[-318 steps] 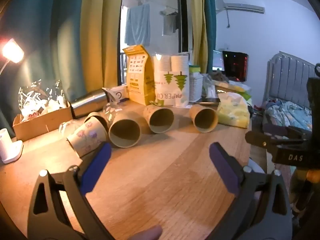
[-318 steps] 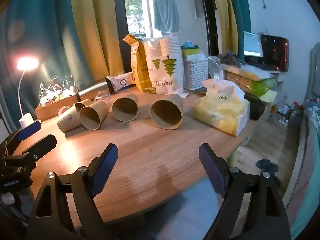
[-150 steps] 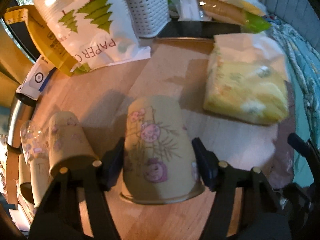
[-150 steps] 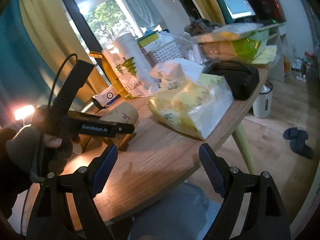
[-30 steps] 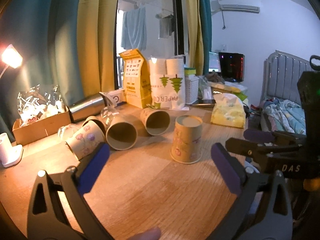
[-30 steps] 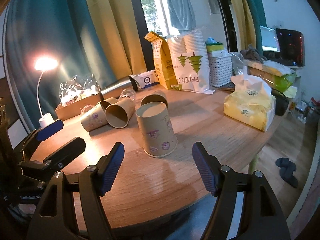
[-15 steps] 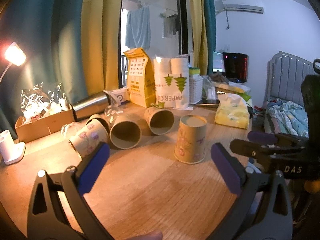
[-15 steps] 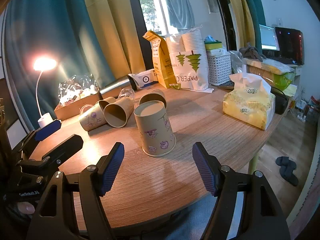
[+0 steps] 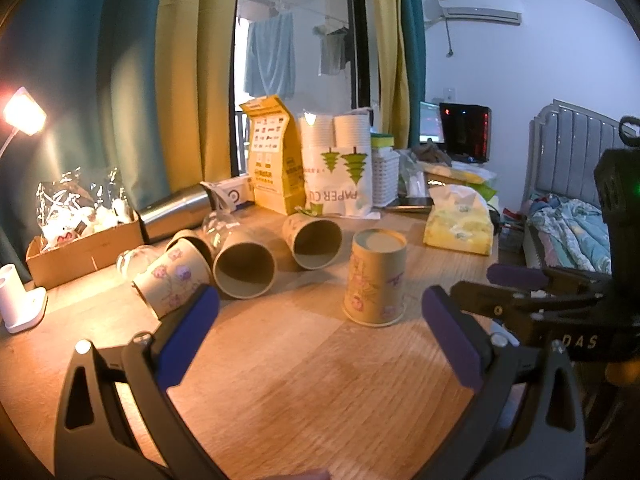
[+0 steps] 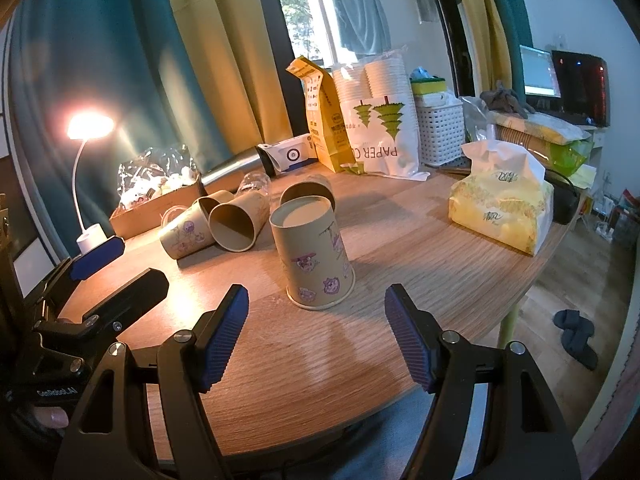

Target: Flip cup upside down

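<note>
A brown paper cup with purple cartoon prints stands upside down, rim on the wooden table; it also shows in the right wrist view. My left gripper is open and empty, pulled back from the cup. My right gripper is open and empty, just short of the cup. Several more paper cups lie on their sides behind: one with its mouth facing me, another, and a printed one.
At the back stand a yellow bag, a sleeve of paper cups, a white basket, a steel flask and a cardboard box. A tissue pack lies right. A lamp glows left. The table edge curves near right.
Both grippers have drifted slightly; the upside-down cup stands as before. Five seconds ago my left gripper held this cup; it now stands released.
</note>
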